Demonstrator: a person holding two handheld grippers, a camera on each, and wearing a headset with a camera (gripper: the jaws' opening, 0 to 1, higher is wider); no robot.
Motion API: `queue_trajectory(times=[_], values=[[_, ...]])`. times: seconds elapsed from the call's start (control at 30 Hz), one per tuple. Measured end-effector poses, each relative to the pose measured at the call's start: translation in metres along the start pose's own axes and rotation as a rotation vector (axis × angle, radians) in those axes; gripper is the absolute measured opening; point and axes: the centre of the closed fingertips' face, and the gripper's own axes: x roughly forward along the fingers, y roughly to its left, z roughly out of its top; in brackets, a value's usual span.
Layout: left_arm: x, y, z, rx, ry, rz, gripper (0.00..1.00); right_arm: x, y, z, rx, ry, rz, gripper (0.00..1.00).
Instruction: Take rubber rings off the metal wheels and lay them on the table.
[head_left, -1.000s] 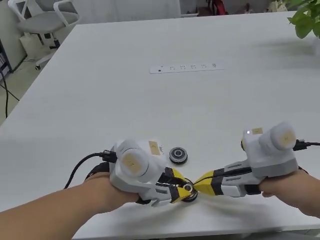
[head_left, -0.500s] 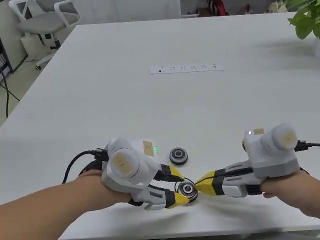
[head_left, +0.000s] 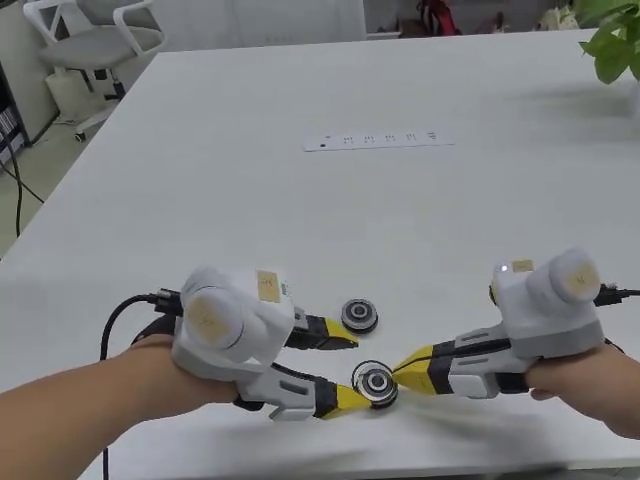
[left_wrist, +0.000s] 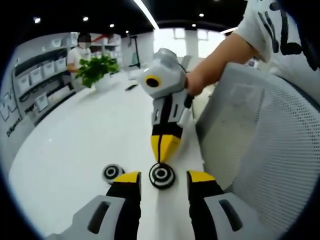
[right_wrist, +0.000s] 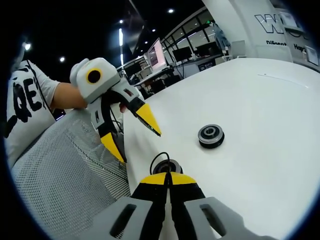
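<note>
A small metal wheel with a black rubber ring lies near the table's front edge. My right gripper comes in from the right, its yellow jaws shut on the ring at the wheel's rim. In the right gripper view a thin black loop of ring lifts off the wheel just past my right gripper. My left gripper is open, one jaw on each side of the wheel and not touching it. A second ringed wheel lies flat a little farther back.
A white power strip lies mid-table. A potted plant stands at the far right corner and an office chair beyond the far left. A grey mesh chair back is close behind the front edge.
My left gripper has opened, let go of the wheel and drawn back to the left. The right gripper has stayed shut at the wheel's rim.
</note>
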Motion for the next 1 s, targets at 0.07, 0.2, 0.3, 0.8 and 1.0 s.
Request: queue_trajectory(times=[0.07,0.2,0.3,0.8,1.0], values=[[-0.003,0.001,0.0,-0.005,-0.003,0.003,0.38,0.0,0.001,0.0,0.001,0.0,0.002,0.0],[-0.01,0.0,-0.001,-0.007,-0.001,0.01,0.39,0.0,0.002,0.001,-0.002,0.0,0.006,0.0],[-0.016,0.0,0.0,-0.015,-0.012,0.016,0.41,0.0,0.002,0.001,-0.001,0.0,0.01,0.0],[-0.048,0.01,-0.005,-0.069,-0.041,0.071,0.58,-0.001,0.008,0.012,-0.02,-0.006,0.034,0.0],[-0.061,0.015,-0.013,-0.099,-0.05,0.106,0.64,0.001,0.013,0.024,-0.024,-0.016,0.045,0.0]])
